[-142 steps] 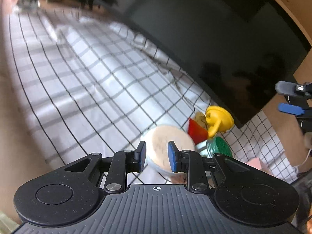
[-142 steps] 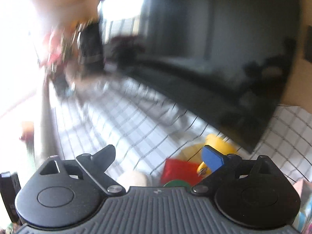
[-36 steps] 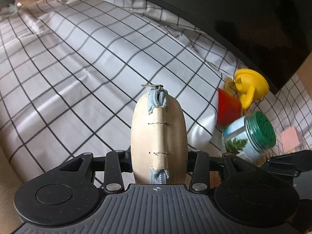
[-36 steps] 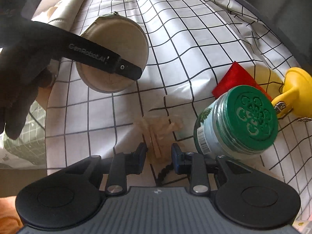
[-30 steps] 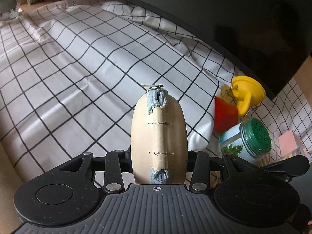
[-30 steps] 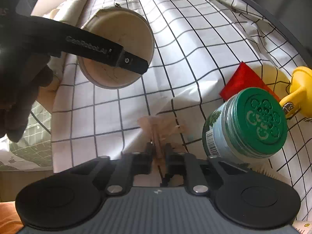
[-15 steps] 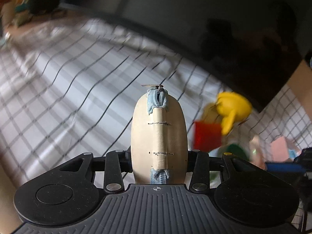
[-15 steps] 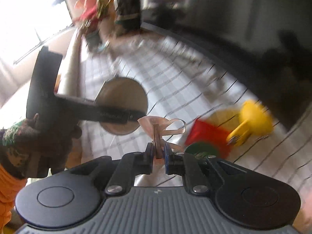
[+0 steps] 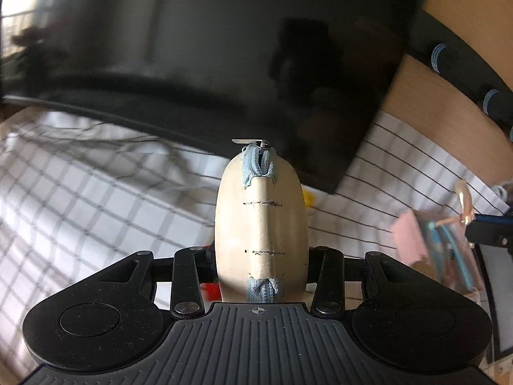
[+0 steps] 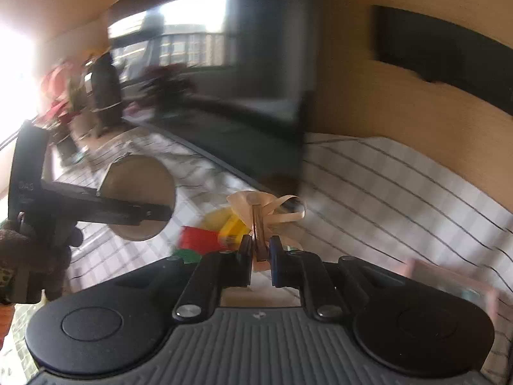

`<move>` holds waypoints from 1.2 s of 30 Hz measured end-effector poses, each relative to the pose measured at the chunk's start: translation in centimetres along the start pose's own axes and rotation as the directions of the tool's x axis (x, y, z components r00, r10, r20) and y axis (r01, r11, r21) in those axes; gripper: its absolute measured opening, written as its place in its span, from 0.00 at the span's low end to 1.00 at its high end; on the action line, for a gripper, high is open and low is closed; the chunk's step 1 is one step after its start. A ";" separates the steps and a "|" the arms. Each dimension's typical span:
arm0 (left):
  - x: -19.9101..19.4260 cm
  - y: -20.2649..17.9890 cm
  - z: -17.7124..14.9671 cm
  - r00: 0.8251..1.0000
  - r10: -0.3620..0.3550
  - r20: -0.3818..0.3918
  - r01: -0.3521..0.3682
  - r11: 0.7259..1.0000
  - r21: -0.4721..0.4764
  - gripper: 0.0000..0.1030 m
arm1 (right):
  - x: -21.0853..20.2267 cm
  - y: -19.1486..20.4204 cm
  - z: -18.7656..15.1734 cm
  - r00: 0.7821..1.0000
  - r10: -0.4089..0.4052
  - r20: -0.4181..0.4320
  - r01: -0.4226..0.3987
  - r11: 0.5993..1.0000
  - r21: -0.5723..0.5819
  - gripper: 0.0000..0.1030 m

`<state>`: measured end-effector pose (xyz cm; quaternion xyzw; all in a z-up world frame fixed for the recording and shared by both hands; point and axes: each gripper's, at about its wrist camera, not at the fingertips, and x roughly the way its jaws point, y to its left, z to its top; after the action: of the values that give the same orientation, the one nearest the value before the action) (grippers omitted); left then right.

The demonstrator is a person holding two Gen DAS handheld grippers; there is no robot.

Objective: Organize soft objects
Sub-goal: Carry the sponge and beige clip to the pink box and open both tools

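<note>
L gripper [image 9: 259,266]: jaws clamped on round beige pouch [image 9: 261,224], held edge-on, blue zip running up its rim w/ metal pull at top.
R gripper [image 10: 259,253]: fingers nearly together, pinching a pale ribbon bow [image 10: 263,208] by its middle; loops stick out above the tips.
Pouch vs bow: pouch sits left of bow, both lifted clear above checked cloth [image 9: 80,199].
On cloth, below bow: red [image 10: 198,240], yellow [image 10: 231,227] & green bits, blurred, can't tell what.
Right of bow: pink thing [image 9: 410,237] on cloth, blurred.
Beyond bow: big dark screen [image 9: 224,64], then wood wall [image 10: 400,102].
Person: dark-gloved hand [image 10: 32,250] holds L gripper.
</note>
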<state>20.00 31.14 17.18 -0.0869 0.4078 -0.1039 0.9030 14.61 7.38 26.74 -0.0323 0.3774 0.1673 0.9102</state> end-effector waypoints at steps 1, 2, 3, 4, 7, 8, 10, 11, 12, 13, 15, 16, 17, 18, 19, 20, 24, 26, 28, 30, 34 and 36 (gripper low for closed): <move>0.3 -1.0 0.0 1.000 -0.012 -0.006 0.012 1.000 0.009 0.43 | -0.7 -1.0 -0.6 1.000 -0.017 0.005 0.017 1.000 0.013 0.10; 0.6 -2.1 0.0 1.000 -0.024 -0.011 0.024 1.000 0.018 0.43 | -1.5 -2.1 -1.1 0.999 -0.037 0.012 0.036 0.999 0.028 0.10; 0.9 -3.4 0.0 0.999 -0.041 -0.017 0.041 0.999 0.028 0.43 | -2.1 -3.2 -1.7 0.998 -0.055 0.016 0.054 0.998 0.042 0.10; 1.2 -4.5 -0.1 0.998 -0.057 -0.023 0.058 0.998 0.037 0.43 | -2.7 -4.2 -2.2 0.997 -0.071 0.021 0.070 0.996 0.056 0.10; 2.2 -8.8 -0.3 0.992 -0.120 -0.047 0.123 0.990 0.067 0.43 | -4.8 -7.4 -4.0 0.993 -0.116 0.034 0.112 0.988 0.108 0.10; 2.7 -10.6 -0.4 0.987 -0.148 -0.059 0.152 0.985 0.077 0.43 | -5.7 -8.9 -4.7 0.990 -0.137 0.042 0.130 0.983 0.128 0.10; 3.6 -13.6 -0.7 0.976 -0.204 -0.079 0.210 0.974 0.088 0.43 | -7.2 -11.2 -6.0 0.981 -0.182 0.059 0.171 0.972 0.161 0.10; 4.2 -15.2 -0.9 0.968 -0.233 -0.093 0.241 0.966 0.094 0.43 | -8.0 -12.4 -6.6 0.973 -0.218 0.070 0.203 0.963 0.176 0.10; 4.9 -17.1 -1.2 0.959 -0.264 -0.107 0.275 0.956 0.101 0.43 | -8.7 -13.5 -7.3 0.965 -0.252 0.078 0.234 0.954 0.188 0.10; 5.4 -18.9 -1.5 0.950 -0.290 -0.119 0.303 0.947 0.106 0.43 | -9.2 -14.6 -8.0 0.955 -0.287 0.080 0.266 0.942 0.203 0.10; 6.6 -22.1 -2.3 0.931 -0.337 -0.143 0.353 0.930 0.105 0.43 | -9.6 -16.4 -9.1 0.946 -0.316 0.076 0.290 0.927 0.238 0.11; 7.5 -23.5 -2.8 0.918 -0.363 -0.157 0.380 0.920 0.093 0.43 | -9.8 -17.5 -9.8 0.945 -0.320 0.072 0.291 0.919 0.265 0.11; 8.6 -24.8 -3.2 0.905 -0.389 -0.174 0.406 0.911 0.076 0.43 | -9.8 -18.3 -10.2 0.944 -0.324 0.070 0.292 0.913 0.285 0.11; 10.0 -26.2 -3.5 0.887 -0.419 -0.195 0.435 0.899 0.048 0.43 | -9.8 -19.0 -10.5 0.943 -0.326 0.071 0.292 0.908 0.301 0.11; 11.3 -27.2 -3.9 0.865 -0.453 -0.215 0.467 0.884 0.017 0.43 | -9.8 -19.6 -11.0 0.943 -0.325 0.073 0.287 0.904 0.317 0.11; 12.7 -28.2 -4.3 0.836 -0.495 -0.238 0.507 0.862 -0.012 0.43 | -9.8 -20.1 -11.5 0.943 -0.323 0.076 0.282 0.901 0.329 0.11; 16.4 -30.4 -6.3 0.826 -0.490 -0.279 0.512 0.859 0.008 0.43 | -8.2 -21.0 -13.1 0.949 -0.308 0.070 0.265 0.898 0.351 0.11; 17.0 -30.5 -6.6 0.861 -0.424 -0.280 0.454 0.890 0.049 0.45 | -6.6 -21.5 -13.7 0.959 -0.280 0.051 0.244 0.899 0.365 0.11; 17.1 -29.9 -6.3 0.872 -0.408 -0.271 0.436 0.898 0.050 0.45 | -5.3 -21.8 -14.4 0.967 -0.254 0.027 0.224 0.896 0.384 0.11; 16.4 -29.1 -5.7 0.882 -0.403 -0.246 0.428 0.902 0.056 0.45 | -3.7 -22.6 -14.9 0.971 -0.240 0.001 0.219 0.889 0.403 0.11; 14.8 -28.3 -4.7 0.912 -0.362 -0.193 0.385 0.917 0.100 0.45 | -0.2 -23.9 -15.1 0.952 -0.304 -0.033 0.293 0.874 0.387 0.11; 14.3 -28.0 -5.0 0.917 -0.353 -0.184 0.374 0.922 0.099 0.45 | 1.6 -24.6 -15.0 0.949 -0.312 -0.050 0.308 0.877 0.369 0.12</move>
<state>22.24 0.08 10.40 -0.0926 0.4491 -0.3035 0.8352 13.66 -18.15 13.26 0.0819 0.3872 -0.0549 0.9167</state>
